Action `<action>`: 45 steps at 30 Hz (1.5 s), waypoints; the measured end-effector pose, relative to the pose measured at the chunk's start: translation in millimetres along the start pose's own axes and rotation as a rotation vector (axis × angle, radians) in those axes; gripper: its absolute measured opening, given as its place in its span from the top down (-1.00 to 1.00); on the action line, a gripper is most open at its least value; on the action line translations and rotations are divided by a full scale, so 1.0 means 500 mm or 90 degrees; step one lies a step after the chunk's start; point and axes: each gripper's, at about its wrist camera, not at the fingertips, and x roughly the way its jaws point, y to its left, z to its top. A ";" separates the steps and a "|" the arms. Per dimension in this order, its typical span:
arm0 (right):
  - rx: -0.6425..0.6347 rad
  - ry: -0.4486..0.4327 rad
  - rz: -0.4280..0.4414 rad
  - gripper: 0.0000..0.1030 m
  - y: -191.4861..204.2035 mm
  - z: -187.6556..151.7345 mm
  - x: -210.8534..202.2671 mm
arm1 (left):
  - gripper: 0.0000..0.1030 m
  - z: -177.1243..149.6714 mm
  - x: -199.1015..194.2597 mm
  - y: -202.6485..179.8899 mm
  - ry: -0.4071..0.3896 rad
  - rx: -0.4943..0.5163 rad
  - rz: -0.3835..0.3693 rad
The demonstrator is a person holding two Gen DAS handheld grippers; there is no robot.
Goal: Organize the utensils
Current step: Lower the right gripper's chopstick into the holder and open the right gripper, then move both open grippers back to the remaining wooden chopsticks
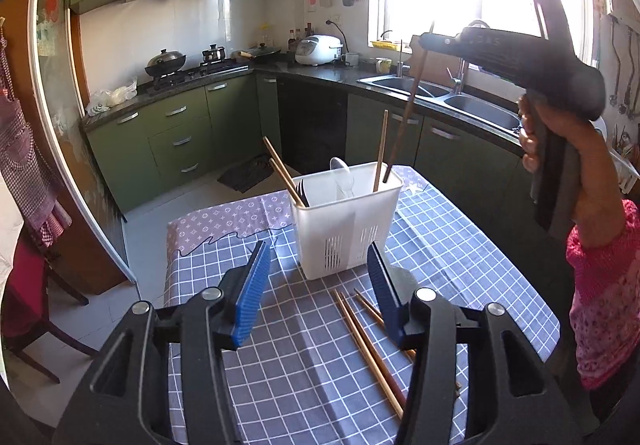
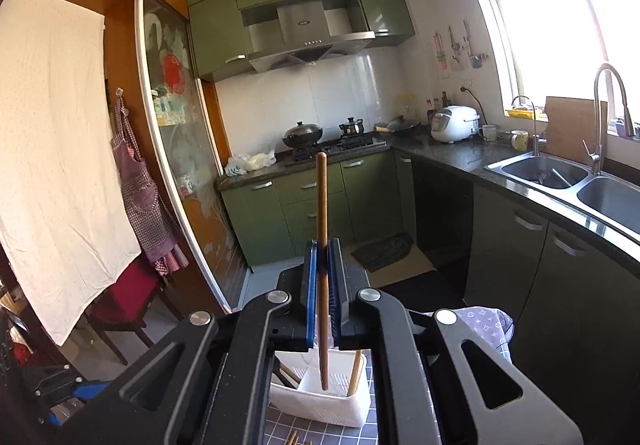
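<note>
A white plastic utensil holder [image 1: 347,221] stands on the checked tablecloth. It holds several chopsticks, a clear spoon [image 1: 343,175] and a dark utensil. My right gripper [image 1: 426,41] is above it, shut on a dark brown chopstick [image 1: 404,125] whose lower tip is inside the holder's right compartment. In the right wrist view the chopstick [image 2: 322,213] stands upright between the blue pads of the right gripper [image 2: 323,245], over the holder [image 2: 320,401]. My left gripper [image 1: 318,257] is open and empty, just in front of the holder. Several loose chopsticks [image 1: 370,349] lie on the cloth between its fingers.
The table [image 1: 480,265] has its far edge just behind the holder and its left edge by a red chair [image 1: 24,305]. Green kitchen cabinets, a stove and a double sink [image 1: 448,95] are beyond. The person's arm in a pink sleeve [image 1: 604,285] is at the right.
</note>
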 end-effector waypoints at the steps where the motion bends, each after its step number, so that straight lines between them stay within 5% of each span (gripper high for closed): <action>1: 0.001 0.013 -0.004 0.87 -0.002 -0.001 0.028 | 0.01 -0.009 0.001 0.004 0.005 -0.005 -0.002; 10: -0.022 0.101 -0.014 0.77 -0.014 -0.083 0.125 | -0.02 -0.035 0.027 0.018 0.051 -0.021 -0.013; 18: -0.045 0.078 0.017 0.61 0.002 -0.130 -0.004 | -0.11 -0.051 0.063 -0.012 0.089 -0.010 -0.030; 20: -0.064 0.101 0.019 0.46 0.009 -0.176 -0.031 | -0.11 -0.061 0.083 -0.020 0.109 -0.014 -0.037; 26: -0.108 0.203 -0.046 0.46 -0.013 -0.364 -0.044 | -0.11 -0.117 0.170 -0.047 0.196 -0.021 -0.051; 30: -0.076 0.275 -0.037 0.46 -0.051 -0.462 -0.027 | -0.10 -0.144 0.236 -0.051 0.256 -0.040 -0.060; 35: -0.034 0.292 -0.019 0.43 -0.081 -0.509 -0.025 | 0.32 -0.168 0.315 -0.038 0.334 -0.087 -0.064; 45: 0.012 0.287 -0.002 0.41 -0.101 -0.512 -0.028 | 0.49 -0.178 0.369 -0.047 0.371 -0.101 -0.043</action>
